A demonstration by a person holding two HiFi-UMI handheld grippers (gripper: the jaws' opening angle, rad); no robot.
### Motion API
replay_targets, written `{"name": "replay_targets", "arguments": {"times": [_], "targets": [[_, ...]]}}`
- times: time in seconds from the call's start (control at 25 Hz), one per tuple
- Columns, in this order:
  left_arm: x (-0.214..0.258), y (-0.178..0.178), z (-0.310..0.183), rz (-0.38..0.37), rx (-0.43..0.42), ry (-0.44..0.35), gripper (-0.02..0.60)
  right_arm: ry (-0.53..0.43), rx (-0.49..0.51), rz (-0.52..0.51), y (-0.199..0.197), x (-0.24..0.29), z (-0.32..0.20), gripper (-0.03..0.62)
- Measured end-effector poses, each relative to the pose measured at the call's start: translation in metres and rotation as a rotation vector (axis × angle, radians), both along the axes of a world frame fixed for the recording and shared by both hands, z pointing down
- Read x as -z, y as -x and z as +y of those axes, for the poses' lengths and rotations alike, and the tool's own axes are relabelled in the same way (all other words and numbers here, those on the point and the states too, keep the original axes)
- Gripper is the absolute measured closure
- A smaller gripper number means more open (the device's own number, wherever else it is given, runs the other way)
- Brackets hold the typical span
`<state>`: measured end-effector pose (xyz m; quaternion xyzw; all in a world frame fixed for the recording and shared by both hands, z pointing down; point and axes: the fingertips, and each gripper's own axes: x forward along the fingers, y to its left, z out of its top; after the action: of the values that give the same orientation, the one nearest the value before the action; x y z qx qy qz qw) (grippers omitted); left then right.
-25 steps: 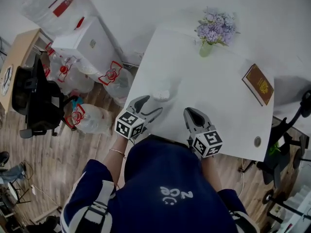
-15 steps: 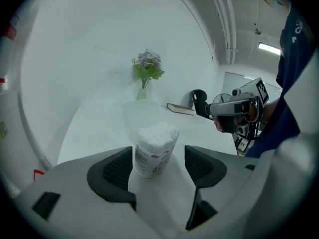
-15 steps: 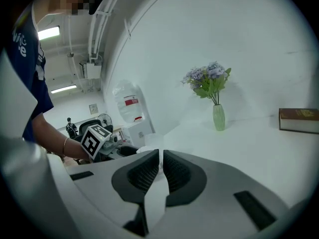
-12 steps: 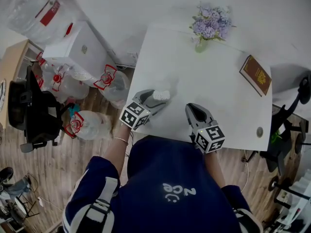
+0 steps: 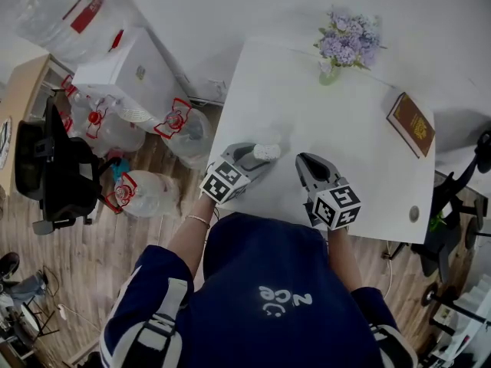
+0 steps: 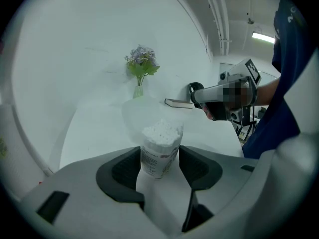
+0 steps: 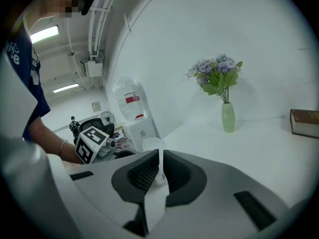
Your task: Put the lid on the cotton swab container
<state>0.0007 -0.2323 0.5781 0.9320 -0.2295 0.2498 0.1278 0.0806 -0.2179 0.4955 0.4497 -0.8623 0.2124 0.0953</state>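
Swab container (image 6: 160, 151) upright on white surface (image 5: 360, 159) near its front-left edge, lid off, white swab heads showing at the top. It stands between the pads of the left tongs (image 5: 259, 156), which are closing around it, pads just beside its sides, firm contact not certain. Right tongs (image 5: 305, 160) sit just beside to the right, above the surface, drawn almost together with only a thin slit and nothing gripped; flower vase (image 5: 330, 71) and brown book (image 5: 414, 125) lie well apart at the far side.
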Motion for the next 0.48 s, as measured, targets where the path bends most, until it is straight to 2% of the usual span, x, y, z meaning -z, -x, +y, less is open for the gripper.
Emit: {"name": "replay_targets", "arguments": {"times": [0.48], "targets": [[-0.001, 0.001, -0.001, 0.000, -0.017, 0.006, 0.324, 0.214, 0.167, -0.040, 0.017, -0.019, -0.087, 0.539]]}}
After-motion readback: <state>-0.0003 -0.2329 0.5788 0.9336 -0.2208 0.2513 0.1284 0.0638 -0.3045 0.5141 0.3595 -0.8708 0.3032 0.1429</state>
